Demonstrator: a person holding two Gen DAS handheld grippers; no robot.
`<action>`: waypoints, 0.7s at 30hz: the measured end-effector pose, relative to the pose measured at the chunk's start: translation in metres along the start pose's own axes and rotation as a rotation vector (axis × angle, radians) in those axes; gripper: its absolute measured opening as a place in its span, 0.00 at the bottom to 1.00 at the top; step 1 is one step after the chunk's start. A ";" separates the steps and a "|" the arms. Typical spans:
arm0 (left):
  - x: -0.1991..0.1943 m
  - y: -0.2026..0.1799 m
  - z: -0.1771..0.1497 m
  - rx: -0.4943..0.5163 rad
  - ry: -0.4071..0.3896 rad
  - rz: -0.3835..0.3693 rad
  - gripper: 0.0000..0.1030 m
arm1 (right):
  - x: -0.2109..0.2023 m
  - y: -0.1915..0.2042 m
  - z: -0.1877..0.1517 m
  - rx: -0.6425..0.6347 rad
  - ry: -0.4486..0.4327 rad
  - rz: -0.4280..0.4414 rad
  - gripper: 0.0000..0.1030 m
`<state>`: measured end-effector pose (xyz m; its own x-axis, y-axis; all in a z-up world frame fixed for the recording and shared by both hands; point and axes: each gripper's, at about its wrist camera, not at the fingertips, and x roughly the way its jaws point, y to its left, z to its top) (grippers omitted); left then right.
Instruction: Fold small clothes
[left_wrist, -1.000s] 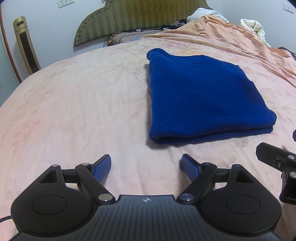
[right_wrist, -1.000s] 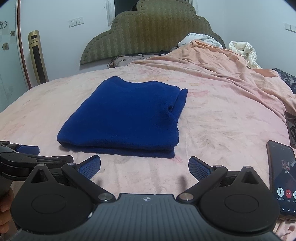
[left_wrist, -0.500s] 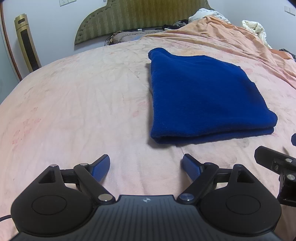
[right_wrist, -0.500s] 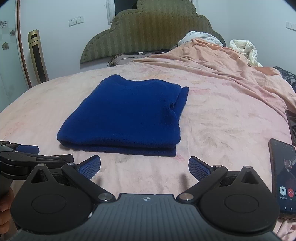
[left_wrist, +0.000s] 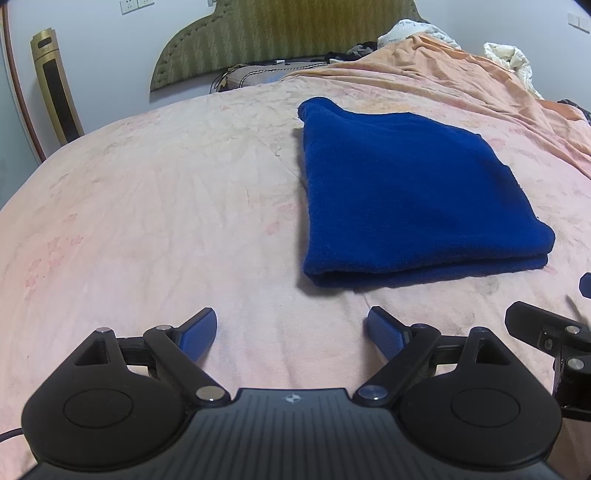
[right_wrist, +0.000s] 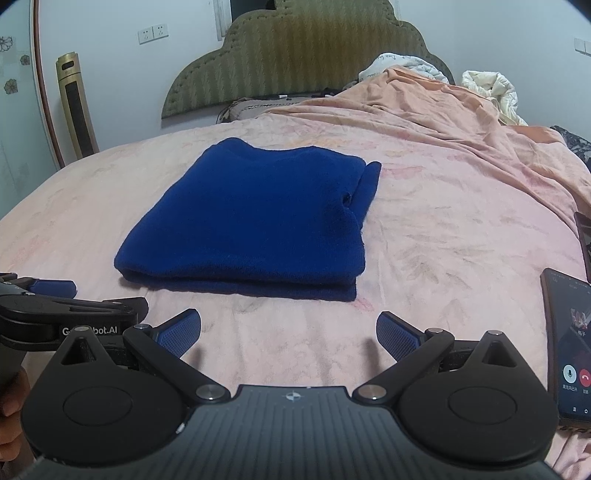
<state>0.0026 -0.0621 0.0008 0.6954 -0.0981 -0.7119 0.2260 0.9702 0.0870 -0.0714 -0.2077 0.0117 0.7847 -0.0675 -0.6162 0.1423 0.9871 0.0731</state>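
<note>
Pink floral bedsheet (left_wrist: 147, 229) across the left wrist view, wrinkled, running back to an olive padded headboard (left_wrist: 280, 33) and a gold tower fan (left_wrist: 55, 99) against the white wall. Folded blue sweater (left_wrist: 399, 199) flat on the sheet, right of centre, doubled edge facing the camera, two layers showing. Left gripper (left_wrist: 291, 332) low over the sheet just short of that edge, blue pads spread wide, holding nothing, not touching the cloth.

Same pink sheet in the right wrist view, with a rumpled orange blanket (right_wrist: 461, 122) heaped to the right and a lit phone (right_wrist: 569, 347) lying at the right edge. Sweater (right_wrist: 251, 221) centred ahead, a sleeve end tucked along its right side. Right gripper (right_wrist: 288, 332) near the front edge, pads wide apart, empty. Left gripper (right_wrist: 48, 291) visible at lower left, level beside it.
</note>
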 end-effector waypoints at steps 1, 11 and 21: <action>0.000 0.000 0.000 0.001 -0.001 0.001 0.87 | 0.000 0.000 0.000 0.000 0.000 0.000 1.00; 0.000 -0.002 0.001 0.011 0.000 0.016 0.87 | -0.003 -0.002 0.000 0.004 -0.009 -0.006 1.00; 0.000 -0.003 0.001 0.016 0.004 0.021 0.87 | -0.002 -0.003 0.003 -0.001 -0.008 -0.006 1.00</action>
<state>0.0030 -0.0649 0.0015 0.6976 -0.0773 -0.7123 0.2226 0.9684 0.1129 -0.0712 -0.2111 0.0151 0.7885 -0.0742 -0.6105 0.1462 0.9869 0.0688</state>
